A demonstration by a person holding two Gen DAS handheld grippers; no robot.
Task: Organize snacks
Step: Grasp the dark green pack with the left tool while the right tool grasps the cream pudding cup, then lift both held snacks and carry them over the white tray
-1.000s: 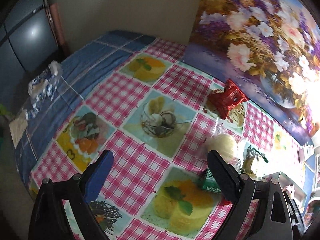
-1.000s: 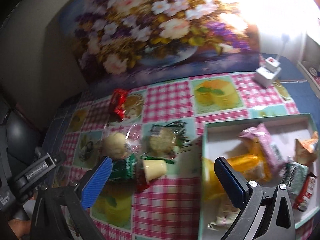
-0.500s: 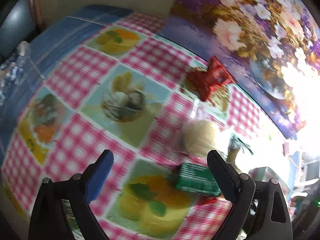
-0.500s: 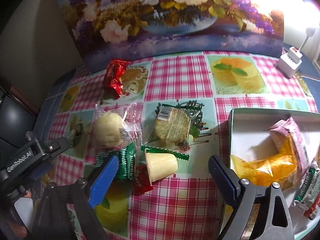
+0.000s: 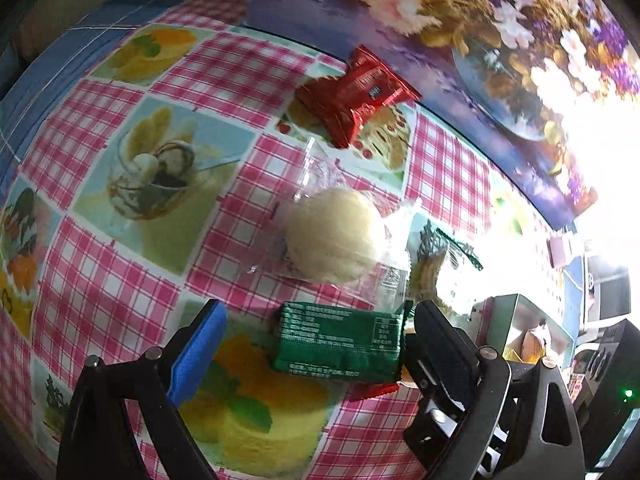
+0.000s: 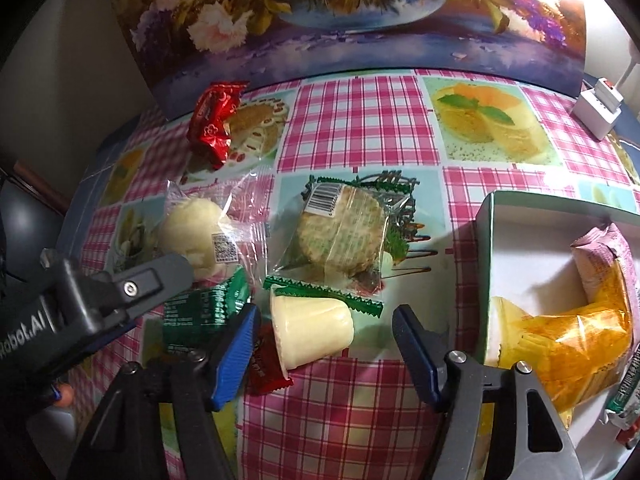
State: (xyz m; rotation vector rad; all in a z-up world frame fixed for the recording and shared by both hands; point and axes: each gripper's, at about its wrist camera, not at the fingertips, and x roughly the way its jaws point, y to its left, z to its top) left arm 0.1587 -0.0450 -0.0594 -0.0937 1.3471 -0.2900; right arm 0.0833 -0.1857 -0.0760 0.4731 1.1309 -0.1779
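My left gripper (image 5: 316, 342) is open, its jaws on either side of a green snack packet (image 5: 340, 342) that lies on the checked tablecloth. My right gripper (image 6: 326, 340) is open around a pale jelly cup (image 6: 312, 330) lying on its side. The green packet (image 6: 204, 310) also shows in the right wrist view, partly under my left gripper (image 6: 92, 312). A round pale bun in clear wrap (image 5: 334, 236) (image 6: 192, 232), a wrapped round cracker (image 6: 340, 232) and a red packet (image 5: 356, 92) (image 6: 214, 124) lie beyond.
An open box (image 6: 490, 240) at the right holds several snacks, among them an orange bag (image 6: 576, 332). A small red wrapper (image 6: 266, 364) lies under the jelly cup. A flower painting (image 6: 340, 20) stands along the back. A white power adapter (image 6: 598, 110) sits far right.
Both grippers have moved forward and down toward the snack pile. The left one now brackets the green packet and the right one brackets the jelly cup. Both stay open.
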